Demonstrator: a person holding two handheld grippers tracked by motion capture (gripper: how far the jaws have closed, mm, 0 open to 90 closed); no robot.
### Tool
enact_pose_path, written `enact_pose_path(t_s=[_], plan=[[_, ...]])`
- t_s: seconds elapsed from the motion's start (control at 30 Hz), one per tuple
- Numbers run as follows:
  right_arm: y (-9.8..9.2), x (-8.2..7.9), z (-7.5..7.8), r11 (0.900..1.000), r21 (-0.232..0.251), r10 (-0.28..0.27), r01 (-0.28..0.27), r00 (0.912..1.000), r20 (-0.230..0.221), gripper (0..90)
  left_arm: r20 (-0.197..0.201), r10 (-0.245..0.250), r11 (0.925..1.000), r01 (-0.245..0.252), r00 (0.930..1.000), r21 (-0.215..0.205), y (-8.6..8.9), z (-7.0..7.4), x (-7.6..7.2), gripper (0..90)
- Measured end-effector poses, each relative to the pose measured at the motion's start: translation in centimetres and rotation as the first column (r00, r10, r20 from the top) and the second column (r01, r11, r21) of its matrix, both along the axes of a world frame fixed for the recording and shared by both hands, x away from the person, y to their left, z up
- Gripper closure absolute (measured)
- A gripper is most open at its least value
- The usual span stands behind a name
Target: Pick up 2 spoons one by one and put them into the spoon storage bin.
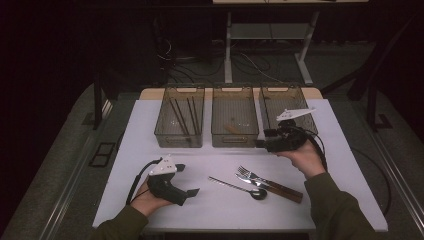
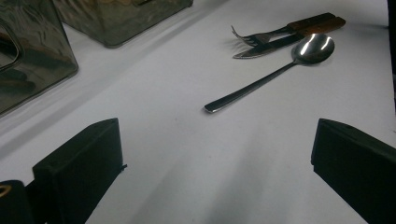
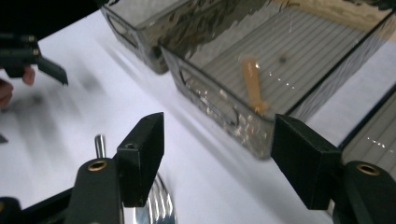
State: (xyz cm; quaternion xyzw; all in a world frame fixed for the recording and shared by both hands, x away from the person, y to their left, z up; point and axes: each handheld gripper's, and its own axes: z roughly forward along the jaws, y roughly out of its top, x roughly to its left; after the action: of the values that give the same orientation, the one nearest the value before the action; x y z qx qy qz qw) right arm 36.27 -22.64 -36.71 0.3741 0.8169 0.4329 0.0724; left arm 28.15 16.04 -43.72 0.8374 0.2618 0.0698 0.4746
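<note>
On the white worktop (image 1: pixel 150 130), high view: three clear bins in a row at the far edge — left bin (image 1: pixel 180 117) holding dark sticks, middle bin (image 1: pixel 234 117) holding one small tan piece, right bin (image 1: pixel 287 107) partly behind the right hand-held gripper (image 1: pixel 260 143), which hovers empty near the front corner of the middle bin. A spoon (image 1: pixel 240 186), a fork (image 1: pixel 260 177) and a wooden-handled knife (image 1: pixel 272 187) lie unsorted near the front edge, touching or nearly so. The left hand-held gripper (image 1: pixel 187 179) sits low at front left, jaws spread, nothing between them. Left gripper view: spoon (image 2: pixel 275 72), fork (image 2: pixel 280 31) and knife (image 2: pixel 289 42) ahead, well apart from the spread jaws. Right gripper view: jaws parted and empty, the middle bin (image 3: pixel 219 107) with its tan piece (image 3: pixel 253 84) just beyond; the spoon's handle tip (image 3: pixel 99 144) shows below. Judged step — sorting cutlery into bins, between picks. Next move calls for lowering one hand-held gripper over a single piece, likely the spoon, clear of its neighbours.
</note>
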Motion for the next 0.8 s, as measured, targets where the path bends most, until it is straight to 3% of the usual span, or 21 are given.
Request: enact_pose_path(t_s=[0.13,0.27,0.57,0.8], plan=[[-0.4,-1.2,-0.6,1.0,-0.005,0.007,-0.007,1.0,0.001,34.8,-0.005,-0.006,1.0,0.006,1.0,-0.004,-0.1,0.2,0.4,0.4],[-0.9,-2.4,-0.9,1.0,-0.001,0.012,-0.012,0.9999,-0.004,34.7,-0.004,0.001,0.9998,-0.001,1.0,0.019,0.0,0.0,0.5,0.2],[-2.3,-5.1,-2.3,1.0,0.014,0.016,-0.016,0.9999,0.002,34.7,0.002,0.03,0.9994,-0.031,0.9995,0.018,0.2,-0.2,-0.2,0.3],[-3.2,-6.9,-3.3,0.999,0.034,0.024,-0.023,0.9996,-0.012,34.7,0.006,0.031,0.9994,-0.031,0.9995,-0.013,0.5,0.0,-0.3,1.5]])
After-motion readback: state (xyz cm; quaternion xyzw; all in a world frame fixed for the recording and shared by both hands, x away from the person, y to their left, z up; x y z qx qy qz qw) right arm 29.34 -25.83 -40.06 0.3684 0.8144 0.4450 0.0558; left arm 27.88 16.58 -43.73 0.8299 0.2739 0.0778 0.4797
